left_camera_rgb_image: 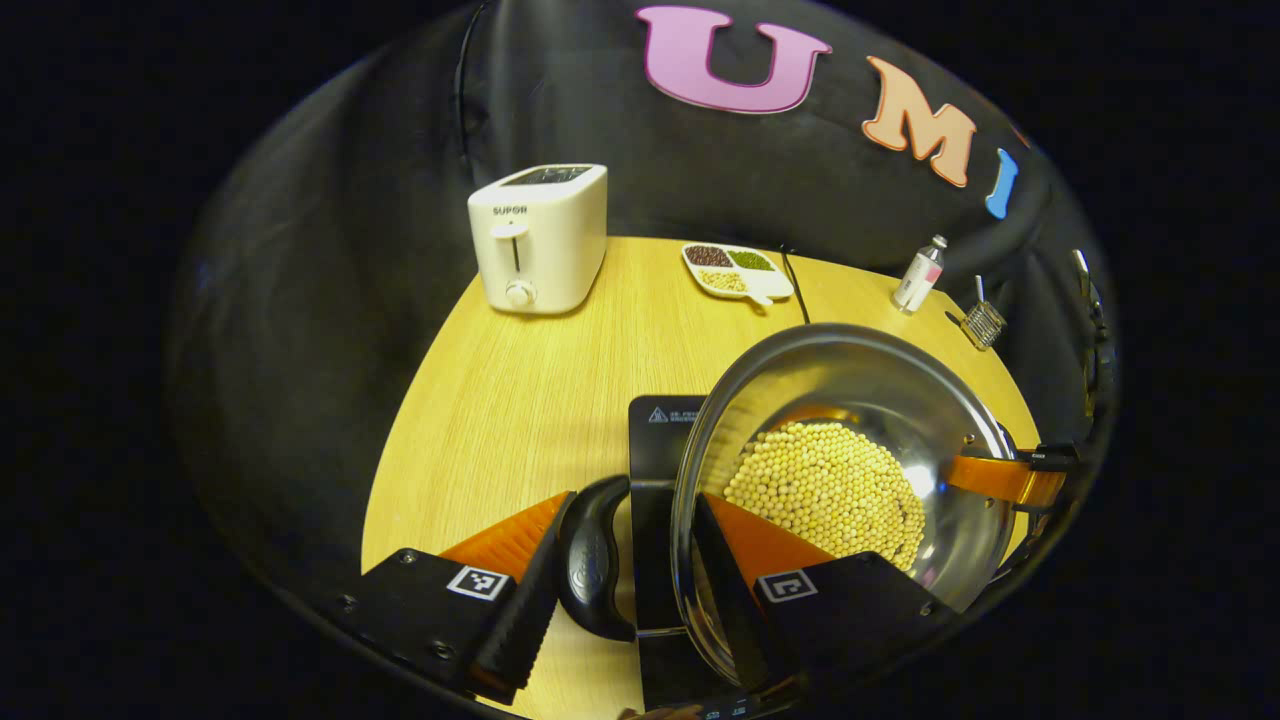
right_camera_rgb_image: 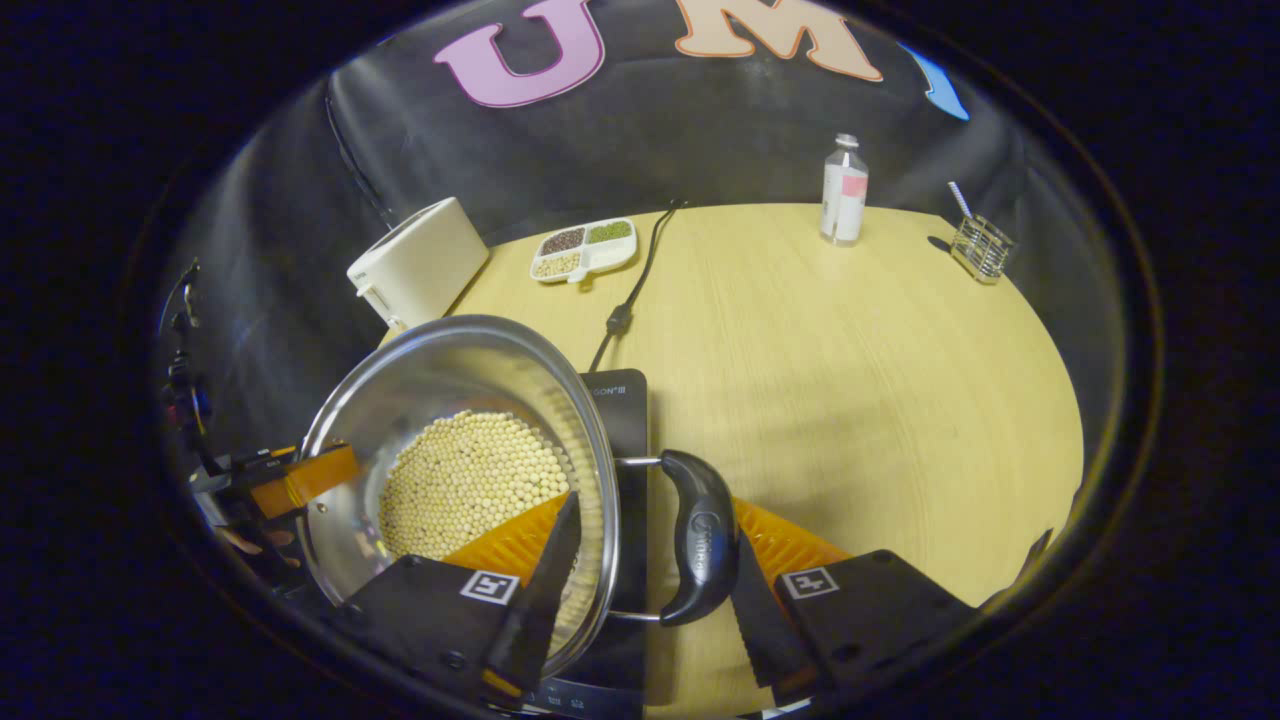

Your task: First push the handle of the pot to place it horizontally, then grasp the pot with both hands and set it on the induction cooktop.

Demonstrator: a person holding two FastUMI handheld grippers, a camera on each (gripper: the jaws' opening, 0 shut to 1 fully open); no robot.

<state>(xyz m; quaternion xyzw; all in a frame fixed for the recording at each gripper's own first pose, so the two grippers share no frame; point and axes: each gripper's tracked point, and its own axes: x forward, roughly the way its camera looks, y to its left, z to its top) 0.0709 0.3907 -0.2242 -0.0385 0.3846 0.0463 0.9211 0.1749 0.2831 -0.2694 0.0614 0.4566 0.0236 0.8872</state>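
A steel pot (left_camera_rgb_image: 850,370) holding yellow beans (left_camera_rgb_image: 830,490) sits over the black induction cooktop (left_camera_rgb_image: 660,430); whether it rests on it I cannot tell. My left gripper (left_camera_rgb_image: 635,500) straddles the pot's black side handle (left_camera_rgb_image: 595,560), one finger outside the handle and the other inside against the wall. On the opposite side my right gripper (right_camera_rgb_image: 655,505) grips the other handle (right_camera_rgb_image: 700,545) and the rim of the pot (right_camera_rgb_image: 450,370) in the same way. Each view shows the other gripper's orange finger at the far rim.
On the wooden table (right_camera_rgb_image: 850,380) a white toaster (left_camera_rgb_image: 540,240) and a divided dish of grains (left_camera_rgb_image: 735,268) stand at the back. A small bottle (right_camera_rgb_image: 844,190) and a wire holder (right_camera_rgb_image: 980,245) stand far right. The cooktop's cord (right_camera_rgb_image: 630,290) runs back toward the dish.
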